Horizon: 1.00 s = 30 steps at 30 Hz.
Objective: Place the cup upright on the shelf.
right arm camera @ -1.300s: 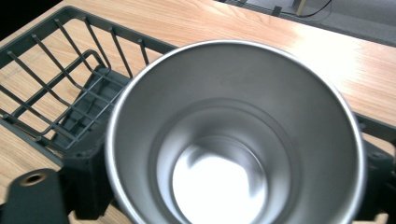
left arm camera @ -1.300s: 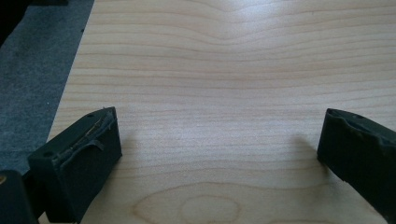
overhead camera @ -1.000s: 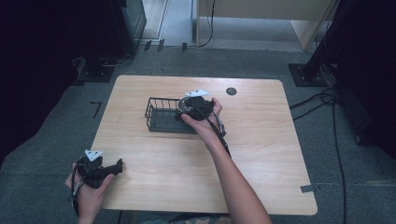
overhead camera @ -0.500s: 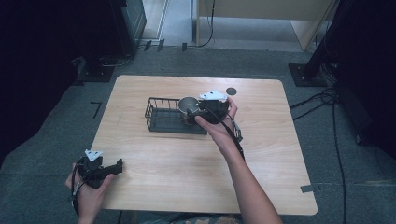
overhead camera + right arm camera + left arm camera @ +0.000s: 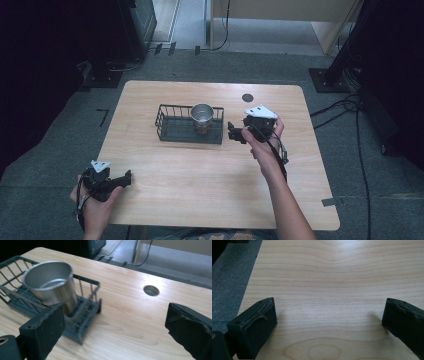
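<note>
One steel cup (image 5: 202,117) stands upright in the wire basket's (image 5: 170,131) end nearest the right hand-held gripper (image 5: 235,131), whose jaws are spread, empty, just beside it. The left hand-held gripper (image 5: 122,179), also spread, hovers well apart over the tabletop (image 5: 210,175).

Silver cup (image 5: 202,116) in black wire basket (image 5: 172,131) on pale, wood-grained table (image 5: 210,170).

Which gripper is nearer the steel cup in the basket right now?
Right. The right gripper sits open just beside the basket end where the steel cup stands. The left gripper hovers open at the table's near left corner, far from it.
</note>
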Motion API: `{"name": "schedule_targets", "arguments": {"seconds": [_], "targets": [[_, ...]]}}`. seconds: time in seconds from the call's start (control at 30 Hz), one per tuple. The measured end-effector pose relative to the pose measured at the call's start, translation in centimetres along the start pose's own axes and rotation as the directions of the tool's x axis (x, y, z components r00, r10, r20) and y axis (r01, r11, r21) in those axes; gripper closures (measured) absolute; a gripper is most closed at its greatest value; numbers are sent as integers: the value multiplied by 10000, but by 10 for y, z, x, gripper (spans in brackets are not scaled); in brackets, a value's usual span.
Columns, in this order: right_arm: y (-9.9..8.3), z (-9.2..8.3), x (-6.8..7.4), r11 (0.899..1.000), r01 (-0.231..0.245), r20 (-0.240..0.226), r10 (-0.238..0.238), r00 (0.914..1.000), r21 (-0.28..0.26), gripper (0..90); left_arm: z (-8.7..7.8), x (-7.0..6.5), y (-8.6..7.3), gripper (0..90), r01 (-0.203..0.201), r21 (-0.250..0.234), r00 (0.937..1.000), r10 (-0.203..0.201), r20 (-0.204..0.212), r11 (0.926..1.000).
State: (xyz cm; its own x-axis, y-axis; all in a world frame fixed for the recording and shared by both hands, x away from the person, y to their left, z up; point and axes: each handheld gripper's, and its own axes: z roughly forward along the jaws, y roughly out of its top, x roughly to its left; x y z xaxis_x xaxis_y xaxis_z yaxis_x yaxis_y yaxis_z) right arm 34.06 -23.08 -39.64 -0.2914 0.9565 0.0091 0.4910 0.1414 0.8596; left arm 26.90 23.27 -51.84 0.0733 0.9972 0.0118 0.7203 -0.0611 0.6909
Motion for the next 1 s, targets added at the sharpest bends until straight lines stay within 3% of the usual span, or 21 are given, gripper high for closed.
{"name": "schedule_targets", "arguments": {"seconds": [0.47,1.0], "targets": [[-31,-23,-42,9987,-493,736,482,9961,129,26,0,0,0,0,-9,9,10000,9,-1,10000],[-82,-45,-89,9908,-1234,1613,1131,9804,548,26,0,0,0,0,-18,20,10000,18,1,10000]]}}
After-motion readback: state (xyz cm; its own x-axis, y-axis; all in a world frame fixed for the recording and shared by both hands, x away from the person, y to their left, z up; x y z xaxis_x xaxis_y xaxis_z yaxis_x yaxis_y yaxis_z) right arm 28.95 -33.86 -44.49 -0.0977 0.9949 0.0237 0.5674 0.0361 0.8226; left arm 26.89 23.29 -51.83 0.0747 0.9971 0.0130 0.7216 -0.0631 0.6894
